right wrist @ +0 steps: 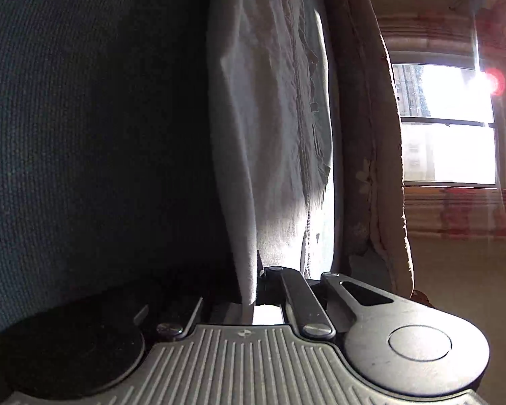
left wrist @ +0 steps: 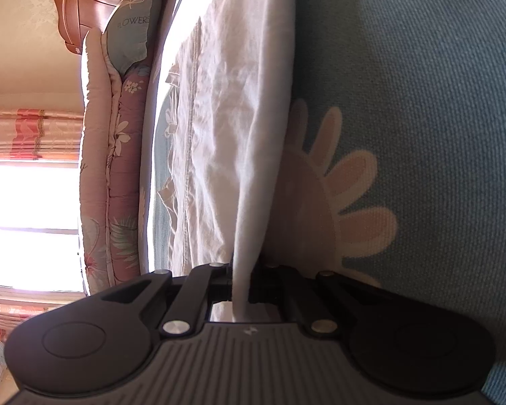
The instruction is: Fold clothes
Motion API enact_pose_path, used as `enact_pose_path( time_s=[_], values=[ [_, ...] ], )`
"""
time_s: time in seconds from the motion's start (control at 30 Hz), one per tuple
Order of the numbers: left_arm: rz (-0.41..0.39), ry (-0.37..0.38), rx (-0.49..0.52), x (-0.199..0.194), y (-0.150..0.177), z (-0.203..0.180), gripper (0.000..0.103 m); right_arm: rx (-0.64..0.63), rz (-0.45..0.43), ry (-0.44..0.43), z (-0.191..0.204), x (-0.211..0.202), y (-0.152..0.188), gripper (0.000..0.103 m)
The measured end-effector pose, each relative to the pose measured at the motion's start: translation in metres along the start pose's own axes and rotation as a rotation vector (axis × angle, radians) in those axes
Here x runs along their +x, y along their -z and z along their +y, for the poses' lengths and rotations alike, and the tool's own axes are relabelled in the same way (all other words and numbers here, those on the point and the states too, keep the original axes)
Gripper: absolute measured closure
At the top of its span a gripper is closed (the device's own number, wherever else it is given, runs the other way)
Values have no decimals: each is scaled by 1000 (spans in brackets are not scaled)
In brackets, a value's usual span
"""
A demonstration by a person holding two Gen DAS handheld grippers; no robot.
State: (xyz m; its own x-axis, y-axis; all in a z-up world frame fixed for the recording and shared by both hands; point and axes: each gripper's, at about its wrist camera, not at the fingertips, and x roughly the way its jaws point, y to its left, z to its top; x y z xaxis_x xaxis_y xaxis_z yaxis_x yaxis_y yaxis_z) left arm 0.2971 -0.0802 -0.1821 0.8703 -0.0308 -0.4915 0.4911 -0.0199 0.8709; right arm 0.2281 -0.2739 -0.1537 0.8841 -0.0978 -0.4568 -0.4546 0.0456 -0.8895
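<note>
- Because both cameras are rolled on their sides, the bed reads as a vertical wall in each view: in the left wrist view the window (left wrist: 30,222) sits at the far left, then the folded quilt (left wrist: 101,168) and a pillow (left wrist: 135,30), then the white garment (left wrist: 226,118), then the teal bedsheet (left wrist: 421,135) with its printed flower.
- The left gripper (left wrist: 241,290) has its jaws closed on an edge of the garment; a thin band of white cloth runs straight up out of them.
- In the right wrist view the order is mirrored: dark bedsheet (right wrist: 84,135) at left, the garment (right wrist: 270,118) in the middle, the quilt (right wrist: 371,135) and the window (right wrist: 448,125) at right.
- The right gripper (right wrist: 253,287) likewise has its jaws pinched shut on a garment edge.
- The garment lies mostly flat on the bed, with both held edges lifted off it.
- The cloth looks light, thin and limp, and creased, so it will likely sag and drape between the two holds rather than keep any shape.
- Holding it at hems or corners, as now, seems the sound choice; a stitched seam gives a firmer bite than a single layer, which could slip.
</note>
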Motion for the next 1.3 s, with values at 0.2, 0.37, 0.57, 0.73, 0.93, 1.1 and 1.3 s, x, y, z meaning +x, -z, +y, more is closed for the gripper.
enact_pose_path(
  time_s=[0.2, 0.37, 0.57, 0.73, 0.93, 1.1, 1.3],
  values=[
    [9, 17, -20, -1, -2, 7, 103, 3, 20, -21, -8, 4, -5, 99],
    [4, 32, 5, -6, 0, 15, 103, 20, 11, -52, -22, 2, -5, 99],
    [-13, 20, 7, -21, 2, 27, 103, 58, -6, -54, -29, -16, -2, 100],
    [-27, 47, 40, -39, 5, 22, 103, 92, -23, -78, -34, -34, 3, 100],
    [-52, 92, 86, -84, 10, 4, 103, 87, -34, -148, -28, -72, 8, 100],
    [-61, 125, 97, -121, 12, -9, 103, 66, -44, -198, -25, -104, 15, 100],
    [-73, 135, 113, -161, 14, -26, 103, 72, -49, -225, -7, -144, 20, 99]
  ],
)
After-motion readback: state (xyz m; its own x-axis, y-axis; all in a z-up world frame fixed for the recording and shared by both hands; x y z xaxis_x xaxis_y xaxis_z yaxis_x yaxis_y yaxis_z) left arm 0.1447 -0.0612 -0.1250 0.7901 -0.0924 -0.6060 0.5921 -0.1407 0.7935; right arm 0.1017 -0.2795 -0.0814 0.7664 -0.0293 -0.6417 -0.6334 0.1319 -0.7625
